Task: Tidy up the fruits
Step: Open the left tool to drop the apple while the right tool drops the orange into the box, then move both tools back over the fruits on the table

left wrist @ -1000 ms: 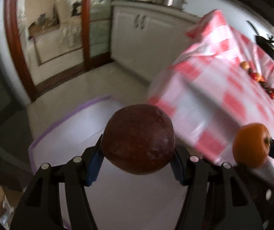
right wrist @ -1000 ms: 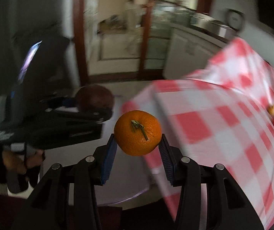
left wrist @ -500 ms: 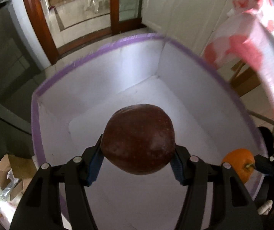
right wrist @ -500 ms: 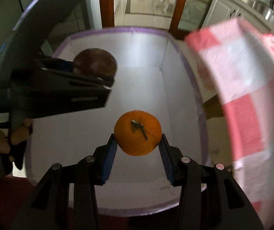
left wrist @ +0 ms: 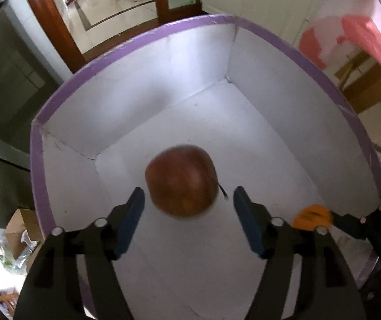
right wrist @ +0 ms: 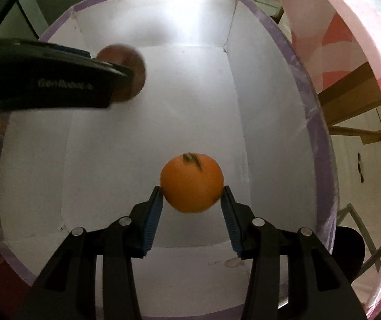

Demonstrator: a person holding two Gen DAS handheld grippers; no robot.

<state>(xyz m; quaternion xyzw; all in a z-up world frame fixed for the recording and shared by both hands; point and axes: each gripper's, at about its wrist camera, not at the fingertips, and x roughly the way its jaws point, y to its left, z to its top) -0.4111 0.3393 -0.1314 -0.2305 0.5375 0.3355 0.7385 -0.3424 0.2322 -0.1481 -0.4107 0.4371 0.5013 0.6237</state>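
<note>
Left tool lets the apple go into the box; right tool is clamped on the orange.

The left tool (left wrist: 187, 205), clamped on the apple (left wrist: 181, 180) half a second ago, is opening: its blue pads (left wrist: 130, 221) stand clear of the fruit, which blurs below them over the white floor of the box (left wrist: 257, 34), so that fruit counts as delivered. The right tool (right wrist: 191, 202) is gripping the orange (right wrist: 191, 182), now held low inside the same box, where a second ago both tools were up beside the checked cloth (right wrist: 355, 26). Both tools point steeply down into the box, side by side, the left one's finger crossing the right view.
</note>
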